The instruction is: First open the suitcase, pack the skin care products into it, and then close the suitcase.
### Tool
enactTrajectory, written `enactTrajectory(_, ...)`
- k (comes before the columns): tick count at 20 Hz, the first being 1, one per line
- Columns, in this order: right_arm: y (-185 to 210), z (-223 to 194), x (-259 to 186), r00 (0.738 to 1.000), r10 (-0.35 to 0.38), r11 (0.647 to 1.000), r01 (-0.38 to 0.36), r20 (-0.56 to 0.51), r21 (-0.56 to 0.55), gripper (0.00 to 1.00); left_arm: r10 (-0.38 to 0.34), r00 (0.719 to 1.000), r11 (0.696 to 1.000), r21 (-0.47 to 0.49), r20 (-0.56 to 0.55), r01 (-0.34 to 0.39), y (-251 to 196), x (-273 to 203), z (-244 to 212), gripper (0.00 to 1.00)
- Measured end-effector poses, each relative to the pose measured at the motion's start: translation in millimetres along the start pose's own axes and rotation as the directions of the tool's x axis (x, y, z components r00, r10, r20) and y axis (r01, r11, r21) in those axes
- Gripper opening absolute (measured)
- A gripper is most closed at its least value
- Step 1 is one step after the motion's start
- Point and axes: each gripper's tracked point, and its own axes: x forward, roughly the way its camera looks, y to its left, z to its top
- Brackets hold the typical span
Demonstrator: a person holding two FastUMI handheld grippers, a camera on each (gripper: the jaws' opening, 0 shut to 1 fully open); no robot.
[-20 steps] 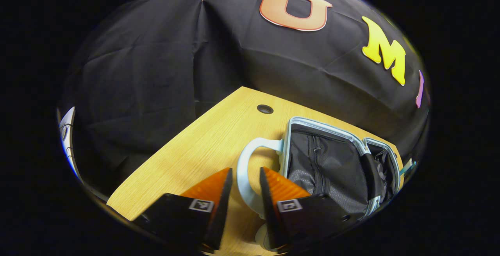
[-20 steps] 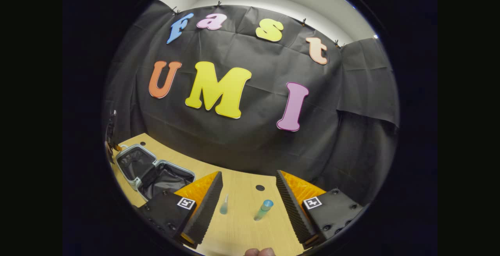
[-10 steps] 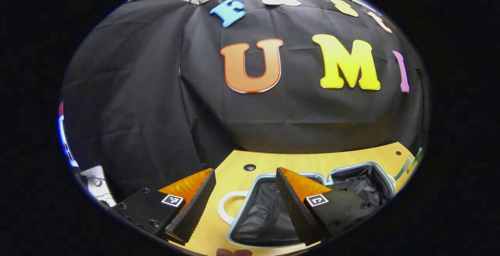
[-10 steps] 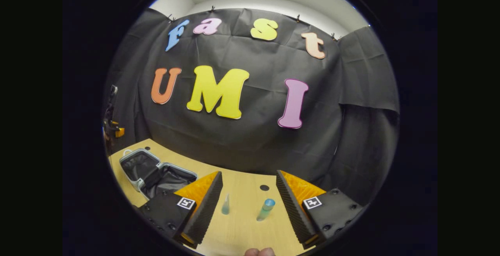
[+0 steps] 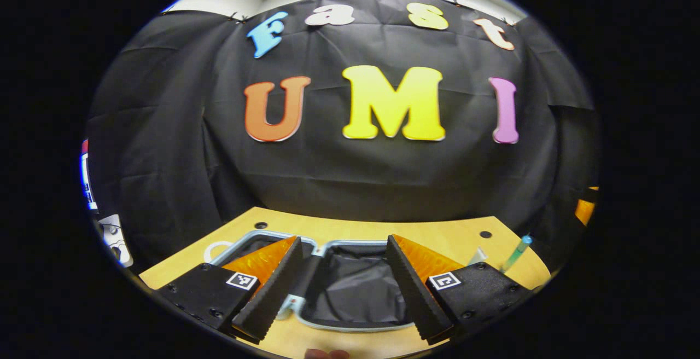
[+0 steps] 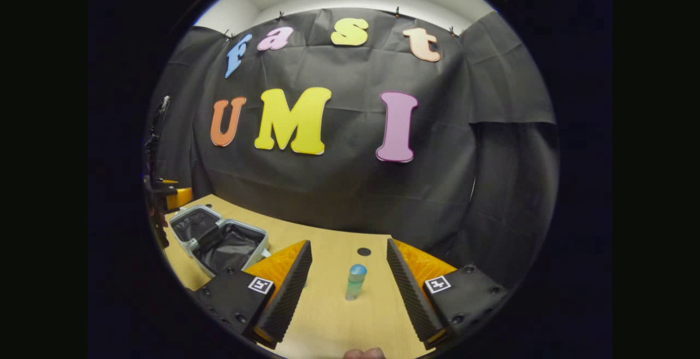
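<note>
Suitcase [image 6: 219, 241] is open on the table [image 6: 328, 315], nothing packed. Your right gripper [image 6: 349, 293] gapes wide at the bottle [image 6: 355, 282]; left gripper [image 5: 344, 288] wide, empty. Packing and closing remain.

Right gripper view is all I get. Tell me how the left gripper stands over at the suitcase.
Observer: The left gripper is open and holds nothing; its fingers frame the open suitcase.
Operator: Check inside the case.
Observer: The half between its fingers shows black lining and no product that I can see.
Operator: I have one blue-capped bottle ahead. Report anything else to pack.
Observer: A smaller pale item sits close beside the blue-capped bottle. Both are on the table, outside the case.
</note>
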Motion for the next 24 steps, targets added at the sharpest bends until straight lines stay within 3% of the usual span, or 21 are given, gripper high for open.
enactTrajectory(6, -57, -38, -10, 0.996, -0.045, 0.999, 0.043, -0.075, -0.026, 0.82, -0.209, 0.974, 0.977, 0.012, -0.089, 0.211, -144, -1, -61, 0.98)
enactTrajectory(10, -101, -58, -21, 0.988, -0.095, 0.995, 0.090, -0.125, -0.046, 0.81, -0.337, 0.917, 0.937, 0.015, -0.215, 0.348, -222, 20, -122, 0.98)
enactTrajectory(14, -134, -70, -35, 0.977, -0.153, 0.987, 0.144, -0.147, -0.070, 0.81, -0.282, 0.900, 0.954, 0.001, -0.331, 0.300, -237, 61, -174, 0.99)
enactTrajectory(18, -140, -69, -43, 0.977, -0.155, 0.985, 0.141, -0.144, -0.100, 0.81, -0.229, 0.894, 0.967, 0.020, -0.386, 0.256, -236, 92, -203, 0.99)
enactTrajectory(24, -147, -79, -40, 0.967, -0.173, 0.984, 0.163, -0.188, -0.066, 0.82, -0.224, 0.876, 0.969, -0.001, -0.428, 0.248, -244, 116, -225, 0.99)
